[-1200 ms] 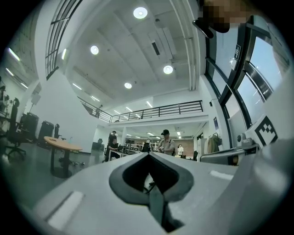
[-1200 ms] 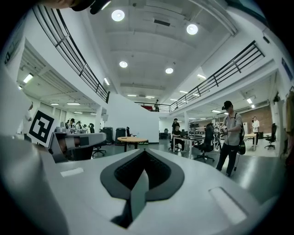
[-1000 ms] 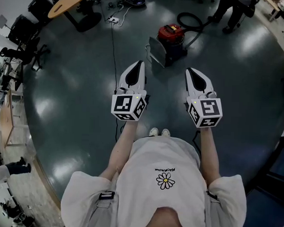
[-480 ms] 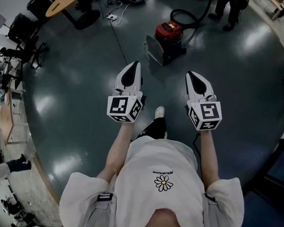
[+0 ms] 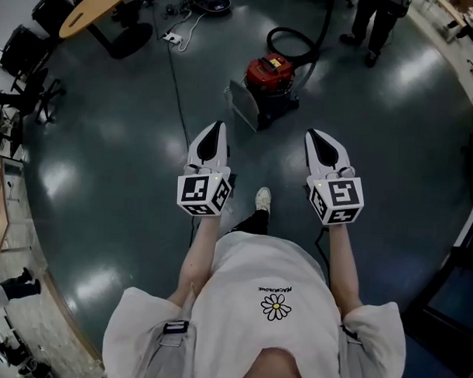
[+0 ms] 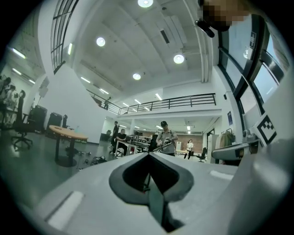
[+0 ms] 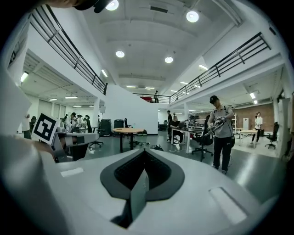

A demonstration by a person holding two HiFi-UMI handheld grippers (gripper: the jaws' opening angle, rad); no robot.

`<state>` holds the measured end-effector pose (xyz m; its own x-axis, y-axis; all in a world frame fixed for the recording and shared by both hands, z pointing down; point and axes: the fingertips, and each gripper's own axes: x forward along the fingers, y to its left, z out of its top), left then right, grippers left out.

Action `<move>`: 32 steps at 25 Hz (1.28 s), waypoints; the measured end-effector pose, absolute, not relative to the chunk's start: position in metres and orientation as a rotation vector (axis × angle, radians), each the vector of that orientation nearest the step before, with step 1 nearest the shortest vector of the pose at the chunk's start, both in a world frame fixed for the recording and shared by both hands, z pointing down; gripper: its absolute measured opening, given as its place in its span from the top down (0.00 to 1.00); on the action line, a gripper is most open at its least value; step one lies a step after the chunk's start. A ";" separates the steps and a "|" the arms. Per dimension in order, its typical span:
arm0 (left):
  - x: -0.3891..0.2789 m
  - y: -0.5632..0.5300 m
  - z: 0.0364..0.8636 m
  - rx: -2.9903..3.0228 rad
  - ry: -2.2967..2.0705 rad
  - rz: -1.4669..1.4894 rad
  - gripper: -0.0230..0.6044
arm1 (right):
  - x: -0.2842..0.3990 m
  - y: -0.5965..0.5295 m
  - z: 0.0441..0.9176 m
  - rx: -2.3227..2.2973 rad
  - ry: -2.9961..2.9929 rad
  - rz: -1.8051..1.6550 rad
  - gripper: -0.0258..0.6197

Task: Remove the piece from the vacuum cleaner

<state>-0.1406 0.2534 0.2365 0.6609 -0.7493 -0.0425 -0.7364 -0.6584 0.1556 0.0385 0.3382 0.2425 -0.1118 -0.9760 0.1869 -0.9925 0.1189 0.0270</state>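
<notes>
Left gripper [image 5: 214, 128] is pinched fully closed on nothing, held out level, I'd guess because nothing's within reach yet. The red vacuum cleaner [image 5: 269, 73] sits on the floor [image 5: 106, 141] well ahead of both tips, roughly between them, and the grey panel [image 5: 243, 105] on its near side may be the piece. Right gripper [image 5: 316, 137] is the same, jaws together and empty.

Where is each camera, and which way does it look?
Head view: on the person's head, looking down at arms, left hand-held gripper, right hand-held gripper, vacuum cleaner.
Left gripper view: on the left one, looking forward over shut jaws.
Right gripper view: same, on the right one.
Both gripper views share the round table and standing person.
</notes>
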 end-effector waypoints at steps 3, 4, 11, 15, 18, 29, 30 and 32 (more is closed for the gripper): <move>-0.131 0.215 0.245 2.710 -1.259 -0.143 0.96 | 0.060 0.302 0.242 1.958 -2.216 0.187 0.92; -0.127 0.202 0.246 2.707 -1.269 -0.143 0.96 | 0.066 0.289 0.243 1.947 -2.210 0.186 0.92; -0.112 0.125 0.258 2.651 -1.304 -0.119 0.96 | 0.082 0.219 0.251 1.889 -2.190 0.202 0.92; -0.105 0.098 0.258 2.639 -1.307 -0.092 0.96 | 0.091 0.190 0.258 1.881 -2.183 0.260 0.92; -0.099 0.081 0.265 2.616 -1.313 -0.088 0.96 | 0.098 0.167 0.272 1.852 -2.182 0.298 0.92; -0.051 0.009 0.294 2.574 -1.395 0.009 0.96 | 0.135 0.048 0.315 1.697 -2.311 0.370 0.92; -0.048 -0.001 0.293 2.568 -1.410 0.029 0.96 | 0.137 0.035 0.311 1.683 -2.322 0.362 0.92; -0.046 -0.019 0.288 2.540 -1.439 0.062 0.96 | 0.140 0.012 0.299 1.659 -2.343 0.352 0.93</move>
